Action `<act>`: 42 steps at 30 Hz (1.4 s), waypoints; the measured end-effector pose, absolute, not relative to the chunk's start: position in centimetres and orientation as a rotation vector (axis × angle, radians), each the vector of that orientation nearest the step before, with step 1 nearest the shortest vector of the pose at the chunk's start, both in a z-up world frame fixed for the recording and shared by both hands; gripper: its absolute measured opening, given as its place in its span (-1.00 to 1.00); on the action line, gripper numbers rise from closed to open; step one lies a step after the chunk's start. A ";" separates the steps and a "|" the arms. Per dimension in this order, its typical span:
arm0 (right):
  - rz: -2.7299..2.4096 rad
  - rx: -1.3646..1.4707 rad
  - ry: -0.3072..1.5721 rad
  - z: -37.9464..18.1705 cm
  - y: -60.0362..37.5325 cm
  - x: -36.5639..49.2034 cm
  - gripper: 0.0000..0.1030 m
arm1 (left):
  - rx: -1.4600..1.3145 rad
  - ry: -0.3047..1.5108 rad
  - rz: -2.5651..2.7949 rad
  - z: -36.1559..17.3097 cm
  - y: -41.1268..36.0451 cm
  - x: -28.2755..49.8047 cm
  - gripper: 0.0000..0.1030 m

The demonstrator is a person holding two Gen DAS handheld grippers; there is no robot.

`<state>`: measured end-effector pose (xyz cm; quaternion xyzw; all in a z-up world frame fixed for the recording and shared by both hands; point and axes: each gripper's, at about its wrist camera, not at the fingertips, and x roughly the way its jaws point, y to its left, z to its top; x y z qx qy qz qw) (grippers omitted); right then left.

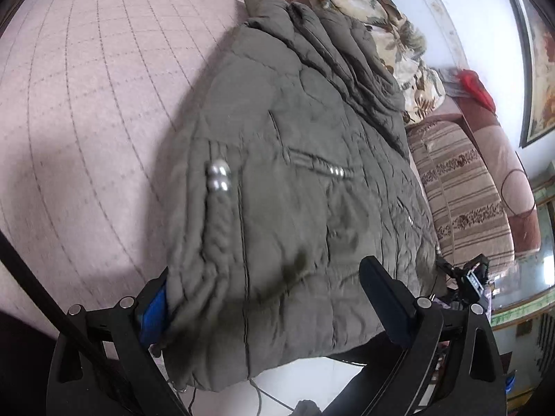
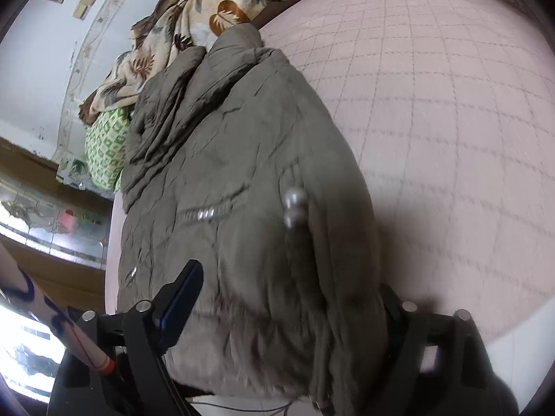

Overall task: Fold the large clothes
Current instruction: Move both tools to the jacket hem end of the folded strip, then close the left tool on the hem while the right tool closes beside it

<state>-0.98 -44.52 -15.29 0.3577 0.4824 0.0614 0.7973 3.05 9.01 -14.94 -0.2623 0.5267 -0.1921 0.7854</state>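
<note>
An olive-green padded jacket (image 1: 291, 187) lies on a pink quilted bed (image 1: 86, 104), with silver snaps and braided trim; it also shows in the right wrist view (image 2: 249, 208). My left gripper (image 1: 270, 308) is open, its fingers standing wide on either side of the jacket's near hem, the left finger partly hidden under the fabric. My right gripper (image 2: 288, 312) is open too, spread around the same hem; its right finger is mostly hidden by the jacket, and its left finger (image 2: 184, 294) rests on the fabric.
A leaf-print blanket (image 1: 388, 31) lies beyond the jacket's collar, seen also in the right wrist view (image 2: 194, 17). A green patterned pillow (image 2: 104, 145) sits by it. A striped sofa (image 1: 461, 194) stands beside the bed. White floor shows below the bed edge.
</note>
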 end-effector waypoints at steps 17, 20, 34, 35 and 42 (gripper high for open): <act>0.184 0.718 1.076 -15.5 -41.7 -2.8 0.20 | -0.598 1.121 -0.273 -15.0 8.6 2.9 0.36; 0.110 0.718 1.074 -16.1 -41.0 -2.3 0.47 | -0.532 1.126 -0.233 -14.5 7.5 2.8 -0.08; 0.187 0.640 0.905 -7.1 -38.7 -5.8 -0.53 | -0.449 0.987 -0.300 -5.4 9.2 -3.0 -0.66; 0.204 0.632 0.891 -6.1 -38.6 -6.0 -0.56 | -0.458 0.985 -0.303 -5.2 9.4 -3.0 -0.66; 0.243 0.633 0.844 -2.5 -38.2 -3.2 -0.62 | -0.558 0.907 -0.327 -1.0 10.1 1.7 -0.66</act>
